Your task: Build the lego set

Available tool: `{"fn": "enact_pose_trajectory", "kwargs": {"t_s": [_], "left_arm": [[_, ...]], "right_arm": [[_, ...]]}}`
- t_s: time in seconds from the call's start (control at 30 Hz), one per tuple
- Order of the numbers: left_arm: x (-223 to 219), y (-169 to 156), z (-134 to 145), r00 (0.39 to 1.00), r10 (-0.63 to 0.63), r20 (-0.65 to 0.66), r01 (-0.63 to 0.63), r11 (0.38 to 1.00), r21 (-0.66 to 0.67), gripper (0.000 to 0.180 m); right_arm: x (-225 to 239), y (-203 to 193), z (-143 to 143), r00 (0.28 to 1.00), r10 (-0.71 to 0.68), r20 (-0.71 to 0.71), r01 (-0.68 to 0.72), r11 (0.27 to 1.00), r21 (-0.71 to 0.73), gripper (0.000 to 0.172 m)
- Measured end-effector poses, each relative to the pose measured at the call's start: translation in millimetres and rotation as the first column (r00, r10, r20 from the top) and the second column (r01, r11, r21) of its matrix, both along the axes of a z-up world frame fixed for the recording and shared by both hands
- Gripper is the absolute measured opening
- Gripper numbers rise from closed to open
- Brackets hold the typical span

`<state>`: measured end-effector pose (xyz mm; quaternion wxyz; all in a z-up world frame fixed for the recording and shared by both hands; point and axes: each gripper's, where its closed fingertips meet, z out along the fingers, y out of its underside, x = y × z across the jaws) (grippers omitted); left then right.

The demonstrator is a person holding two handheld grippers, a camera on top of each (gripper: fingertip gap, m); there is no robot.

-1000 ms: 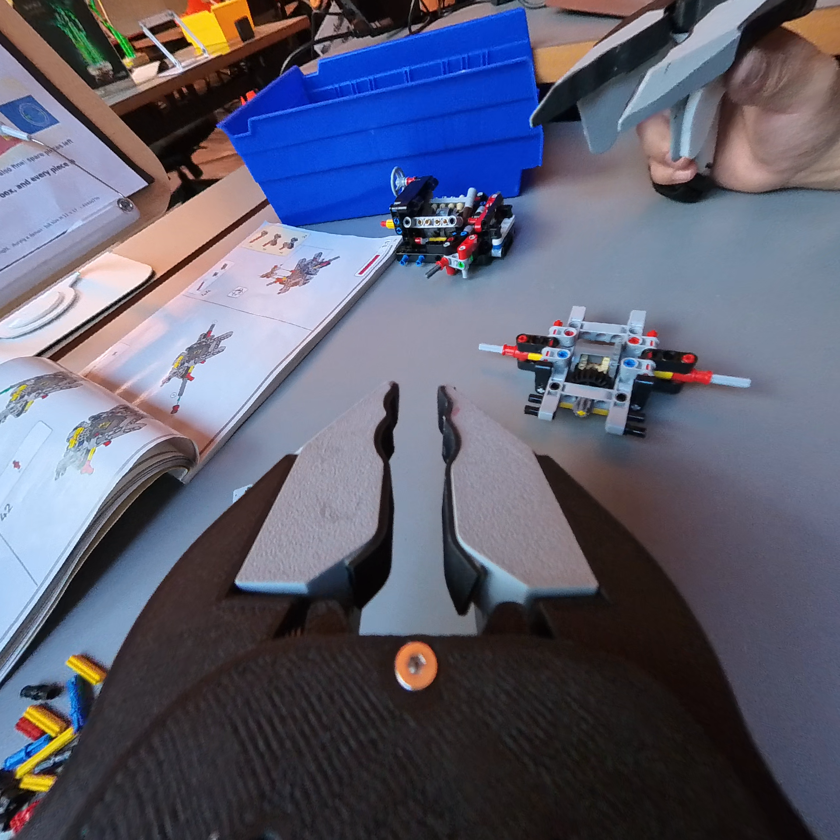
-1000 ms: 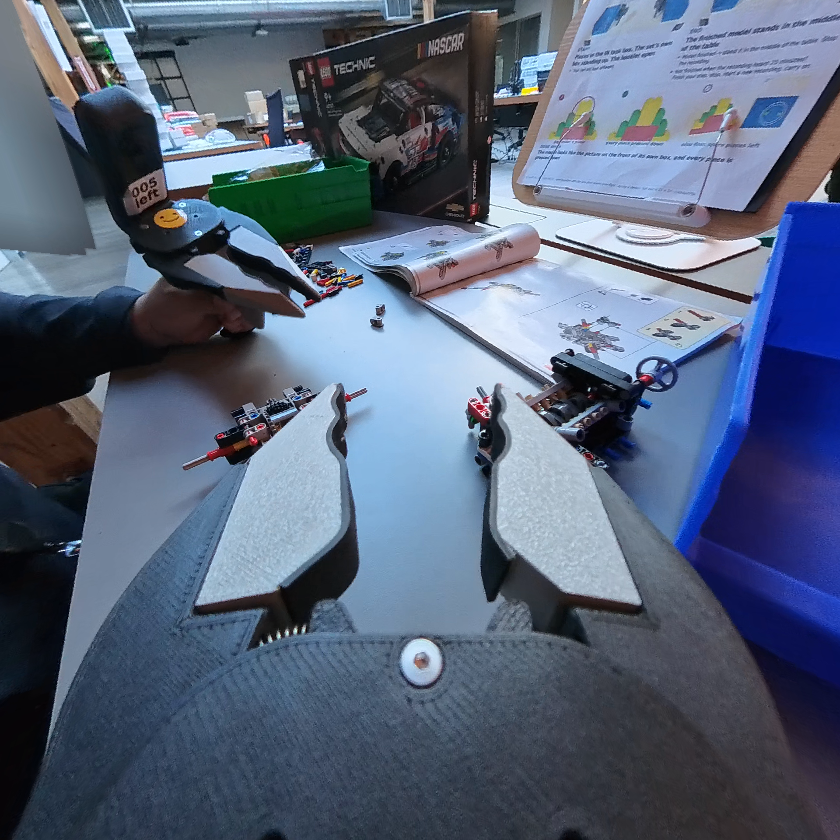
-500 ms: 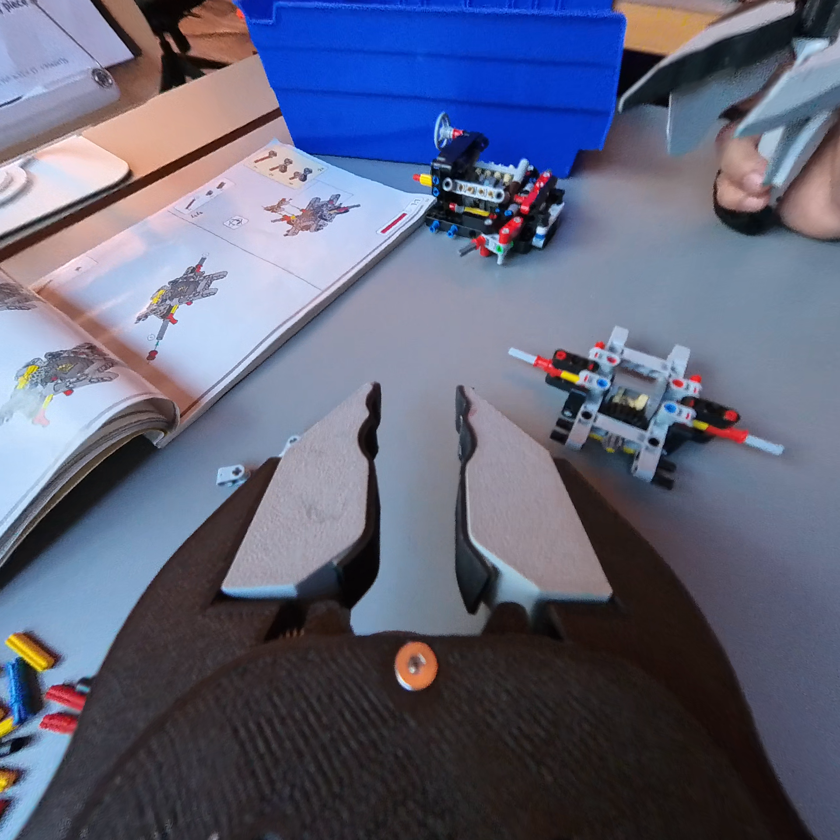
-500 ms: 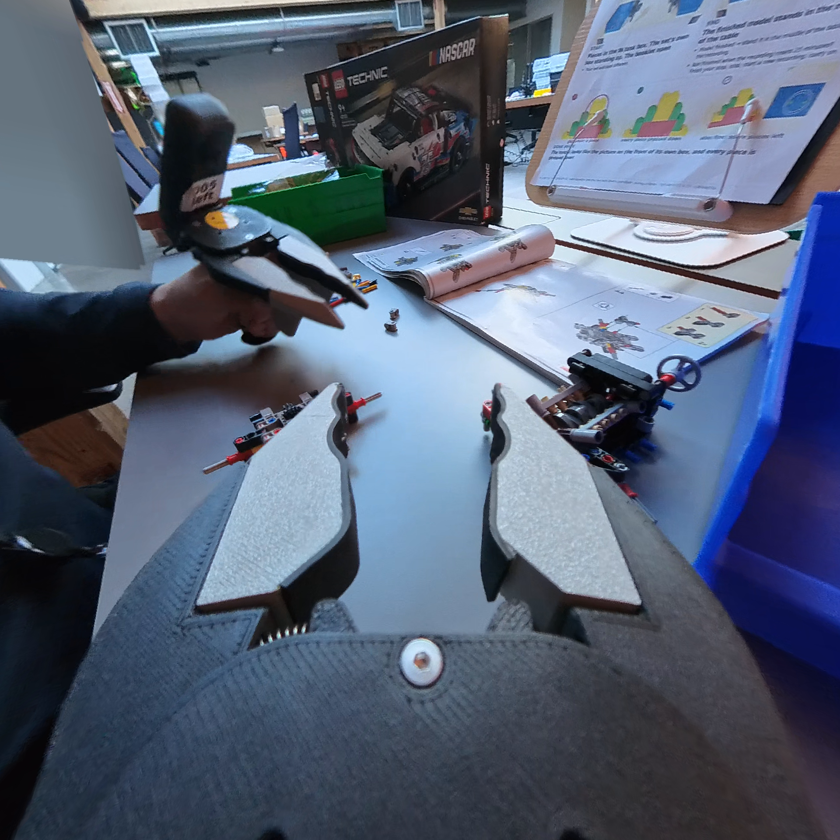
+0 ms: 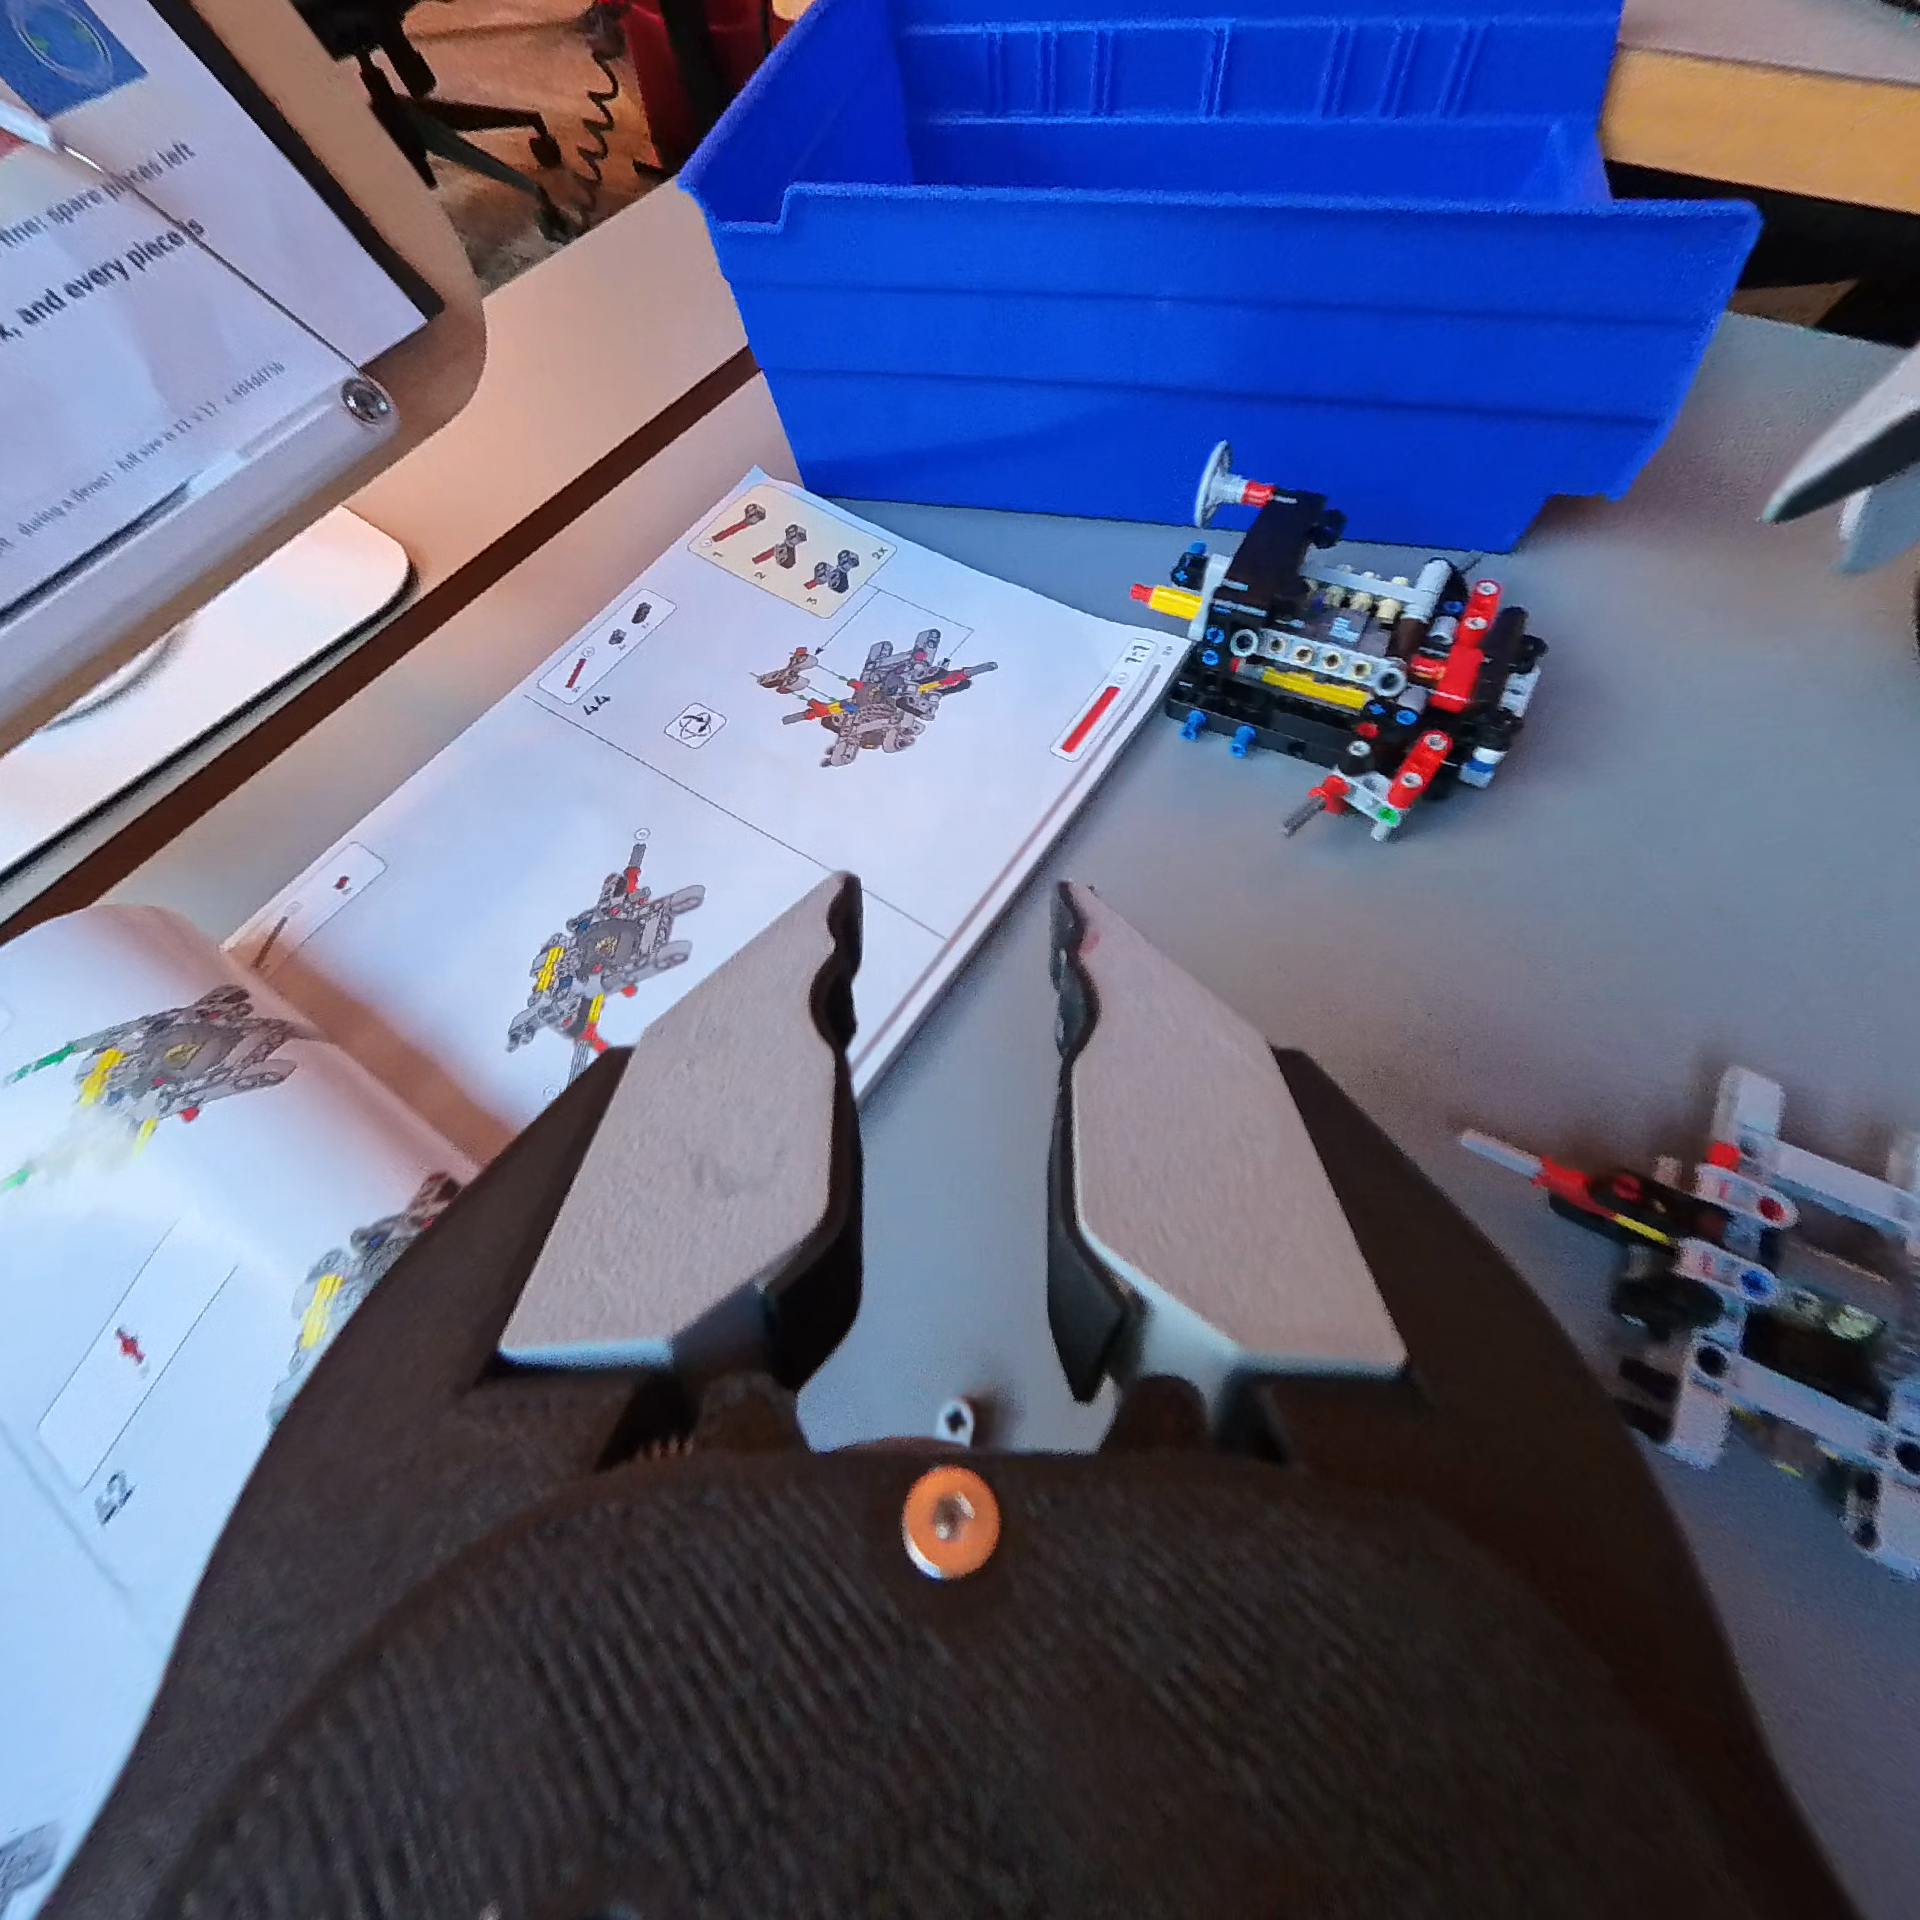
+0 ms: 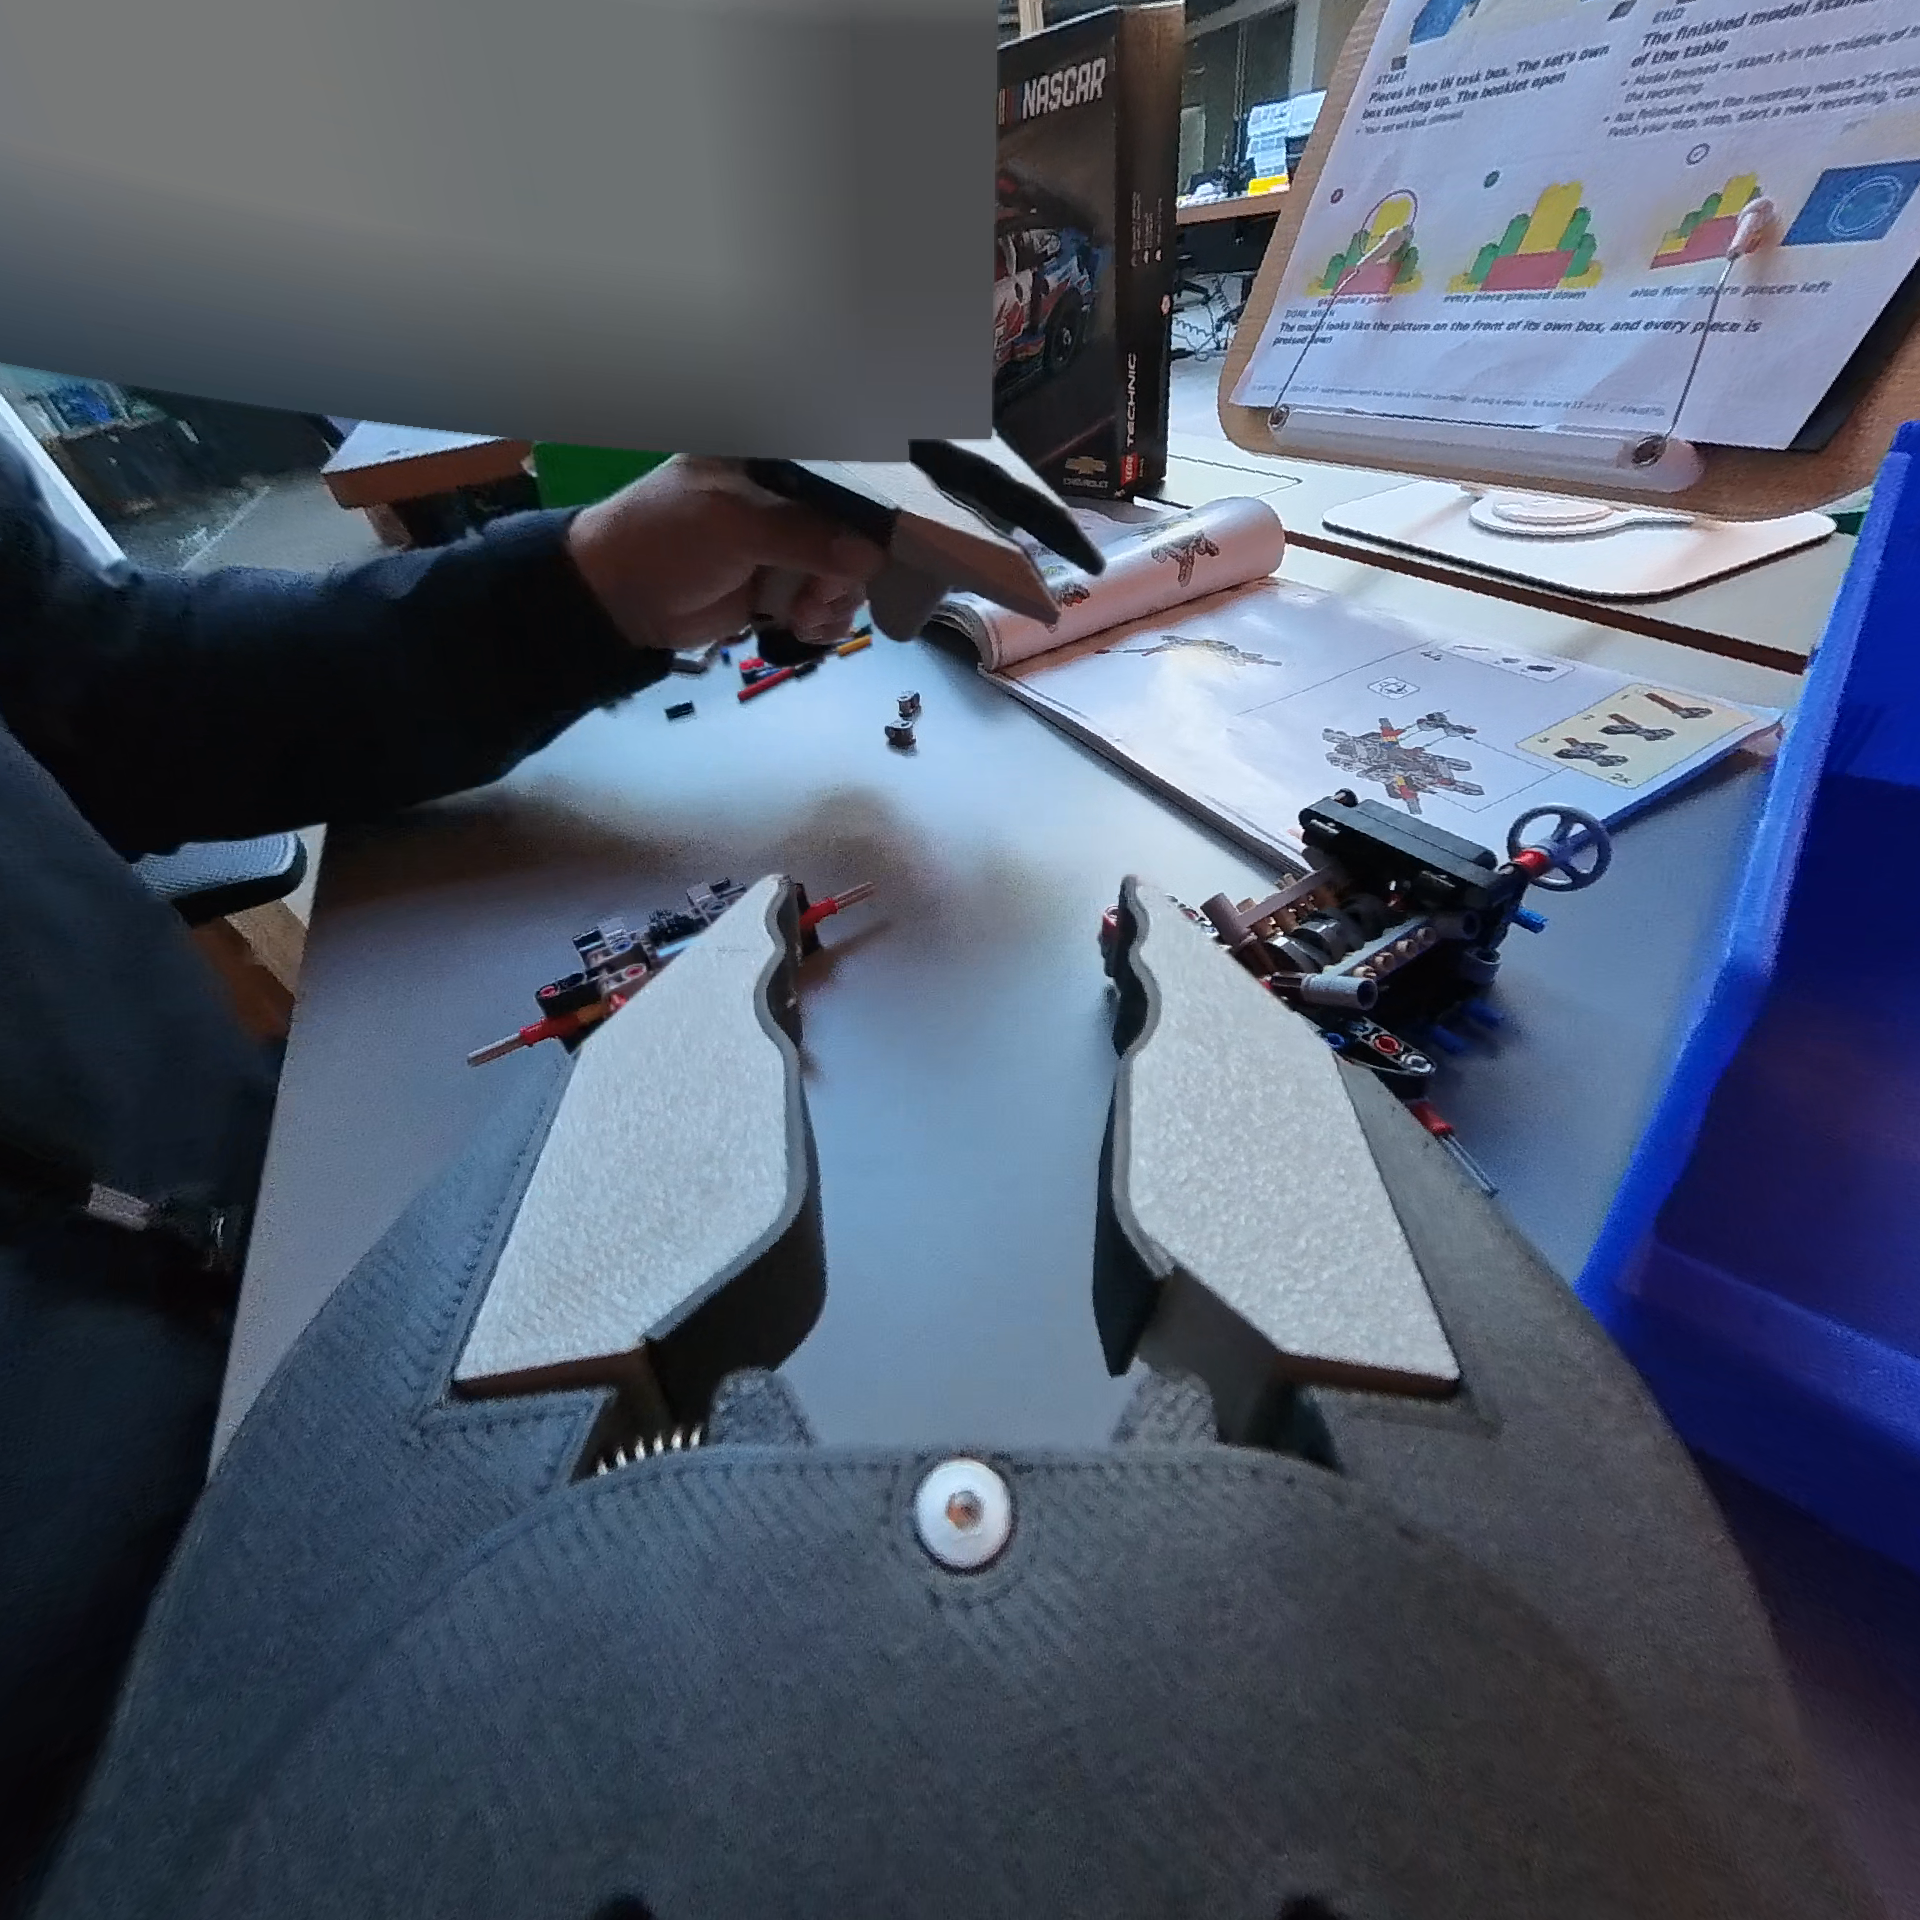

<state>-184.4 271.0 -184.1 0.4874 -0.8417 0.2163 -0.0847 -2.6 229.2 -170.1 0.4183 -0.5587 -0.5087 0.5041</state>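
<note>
My left gripper (image 5: 956,914) is open and empty, held above the edge of an open instruction booklet (image 5: 665,769). It also shows in the right wrist view (image 6: 997,540), above the booklet (image 6: 1351,707). My right gripper (image 6: 951,914) is open and empty above the grey table (image 6: 935,831). A black brick assembly with a steering wheel (image 5: 1361,665) lies by the blue bin (image 5: 1195,312); it is just right of my right fingers (image 6: 1403,925). A grey axle assembly (image 5: 1766,1309) lies at the right; it is left of my right fingers (image 6: 644,956).
Loose small pieces (image 6: 769,665) lie under the person's hand (image 6: 707,561), two dark connectors (image 6: 902,719) nearby. A sheet on a stand (image 6: 1558,239) and a set box (image 6: 1081,260) stand at the back. The blue bin (image 6: 1818,1039) is at my right. Across from one pair of fingers to the other is roughly 20 cm.
My left gripper opened wider and moved forward and left, over the booklet; the axle assembly slid toward the right edge of its view. My right gripper stayed open and shifted little.
</note>
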Motion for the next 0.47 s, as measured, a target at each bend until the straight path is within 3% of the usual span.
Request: {"fn": "enact_pose_trajectory", "kwargs": {"t_s": [0.2, 0.47], "left_arm": [[1, 9, -13, 0.997, 0.019, 0.076, -0.023, 0.998, 0.053, 0.03], [3, 7, -26, 1.0, -0.005, 0.018, 0.004, 1.0, 0.025, 0.03]], "right_arm": [[1, 0, 0, 1.0, 0.011, 0.0, -0.011, 1.0, 0.008, 0.057], [4, 14, 1, 0.999, -0.049, -0.012, 0.049, 0.999, 0.002, 0.057]]}}
